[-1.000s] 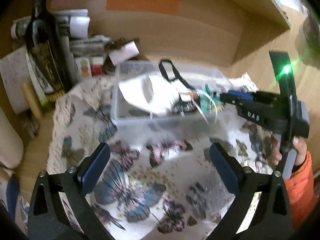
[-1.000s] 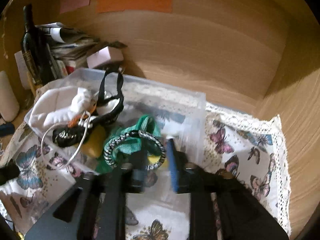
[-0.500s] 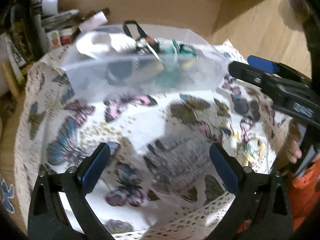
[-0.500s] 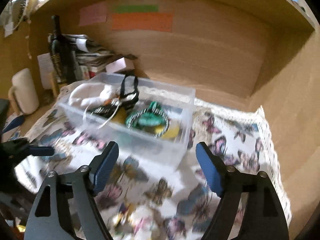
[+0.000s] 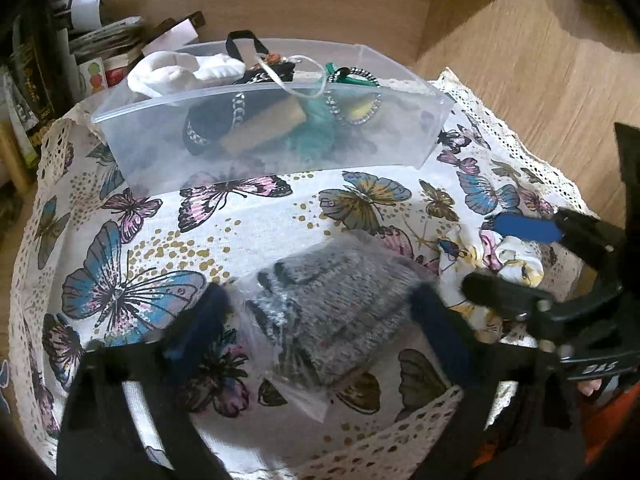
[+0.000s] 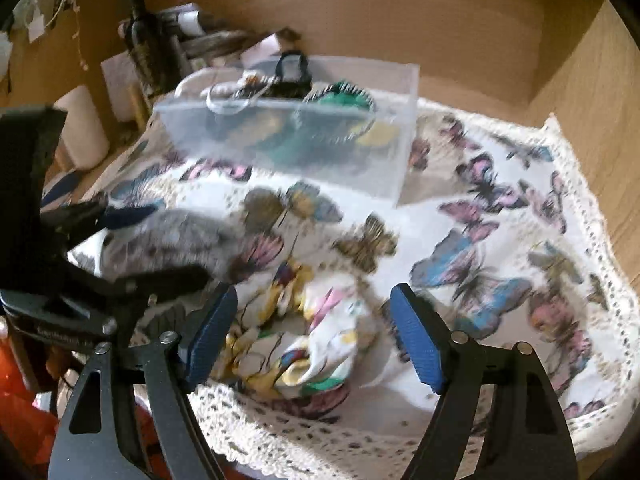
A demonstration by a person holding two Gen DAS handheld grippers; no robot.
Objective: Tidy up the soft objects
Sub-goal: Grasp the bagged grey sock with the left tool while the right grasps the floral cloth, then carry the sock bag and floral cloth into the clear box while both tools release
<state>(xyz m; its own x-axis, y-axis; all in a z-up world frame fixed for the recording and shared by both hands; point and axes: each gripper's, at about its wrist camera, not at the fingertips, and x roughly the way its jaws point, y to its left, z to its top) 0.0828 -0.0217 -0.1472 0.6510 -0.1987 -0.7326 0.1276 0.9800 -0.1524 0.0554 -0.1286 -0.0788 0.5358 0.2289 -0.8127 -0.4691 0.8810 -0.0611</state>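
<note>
Both grippers have pulled back from the clear plastic bin (image 5: 272,148) at the far side of the butterfly-print cloth (image 5: 132,264) and now sit low over its near edge. A second ago the right gripper was closed over the bin with a green item at its tips; that green item (image 5: 320,128) now lies inside the bin beside a white sock (image 5: 180,74), a black strap and a chain-trimmed piece.

The left gripper (image 5: 316,308) has its jaws spread wide on either side of a grey knitted item (image 5: 336,304) in a thin clear wrapper, which lies flat on the cloth. Its blue pads look close to the knit, though motion blur hides whether they touch.

The right gripper (image 6: 312,340) is also spread wide, empty, with a crumpled floral fabric piece (image 6: 304,336) between its fingers on the lace-trimmed near edge of the cloth. The two loose items lie just beside each other, well apart from the bin.

This suggests one drop-off is finished and two new pickups are starting together. Both pieces are soft and will bunch when squeezed, and the wrapper on the grey one may slip.
</note>
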